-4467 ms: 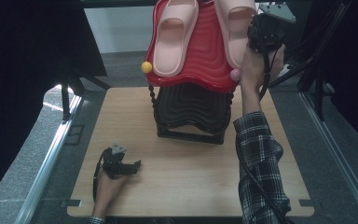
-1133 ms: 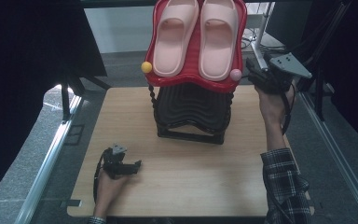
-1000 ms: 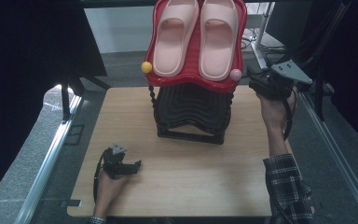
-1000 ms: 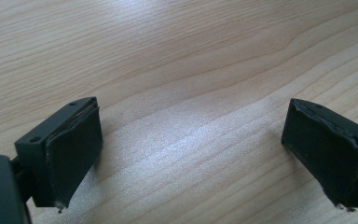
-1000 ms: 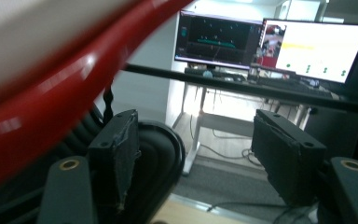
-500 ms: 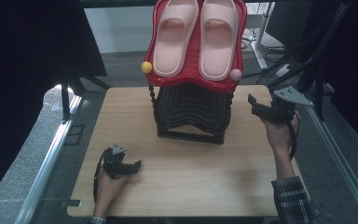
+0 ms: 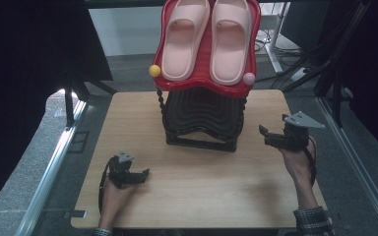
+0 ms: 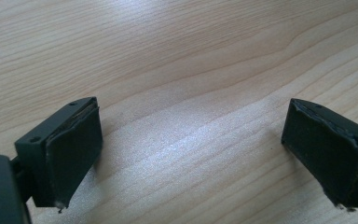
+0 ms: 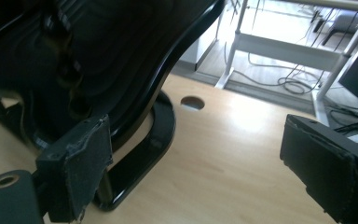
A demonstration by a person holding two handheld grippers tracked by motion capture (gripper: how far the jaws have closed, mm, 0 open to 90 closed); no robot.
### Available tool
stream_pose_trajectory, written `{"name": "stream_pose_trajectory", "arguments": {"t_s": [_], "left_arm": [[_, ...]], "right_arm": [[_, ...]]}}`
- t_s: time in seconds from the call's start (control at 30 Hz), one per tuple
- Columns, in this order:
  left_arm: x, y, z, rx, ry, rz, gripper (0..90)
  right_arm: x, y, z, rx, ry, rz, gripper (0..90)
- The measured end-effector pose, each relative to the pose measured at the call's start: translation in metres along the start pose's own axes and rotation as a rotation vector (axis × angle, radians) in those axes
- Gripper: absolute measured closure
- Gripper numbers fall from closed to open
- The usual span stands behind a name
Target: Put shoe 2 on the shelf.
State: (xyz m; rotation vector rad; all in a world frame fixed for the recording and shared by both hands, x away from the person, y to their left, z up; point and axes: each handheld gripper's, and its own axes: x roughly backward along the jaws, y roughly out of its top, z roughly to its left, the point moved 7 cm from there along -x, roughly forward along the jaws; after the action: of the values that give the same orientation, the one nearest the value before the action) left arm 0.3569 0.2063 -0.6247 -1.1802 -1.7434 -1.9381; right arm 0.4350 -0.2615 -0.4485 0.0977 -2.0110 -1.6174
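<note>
Pink slippers [image 7: 210, 37], 2 of them, lie side by side on the red top shelf [image 7: 206, 84] of a black shoe rack [image 7: 202, 118] that stands at the far middle of the wooden table [image 7: 197, 196]; a yellow knob [image 7: 154, 70] and a pink knob [image 7: 248, 78] sit at the shelf's front corners. From the high view, the right gripper [image 7: 266, 136] is held to the right of the rack, apart from it and near the table's right edge, pointing toward the rack. Its jaws have just been opening and nothing is between them. The left gripper [image 7: 145, 172] rests low over the near left part of the table, well apart from the rack.

From the left gripper view, the left gripper's [image 8: 191, 158] 2 black jaws stand wide apart over bare wood grain, holding nothing.

From the right gripper view, the right gripper's [image 9: 196, 168] jaws are spread wide and empty, the rack's curved black base [image 9: 144, 140] just beyond the left jaw, and a round hole [image 9: 192, 102] in the tabletop farther off.
</note>
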Motion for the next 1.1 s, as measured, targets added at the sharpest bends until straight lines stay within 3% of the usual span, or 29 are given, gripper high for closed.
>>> {"name": "stream_pose_trajectory", "arguments": {"t_s": [0.4, 1.1], "left_arm": [[0.000, 0.000, 0.000, -0.002, -0.001, 0.002, 4.9], [0.000, 0.000, 0.000, -0.005, 0.000, 0.002, 4.9]], "right_arm": [[0.008, -0.046, 0.014, -0.013, 0.072, 0.113, 5.8], [-0.004, -0.130, 0.038, 0.024, 0.155, 0.328, 4.6]]}}
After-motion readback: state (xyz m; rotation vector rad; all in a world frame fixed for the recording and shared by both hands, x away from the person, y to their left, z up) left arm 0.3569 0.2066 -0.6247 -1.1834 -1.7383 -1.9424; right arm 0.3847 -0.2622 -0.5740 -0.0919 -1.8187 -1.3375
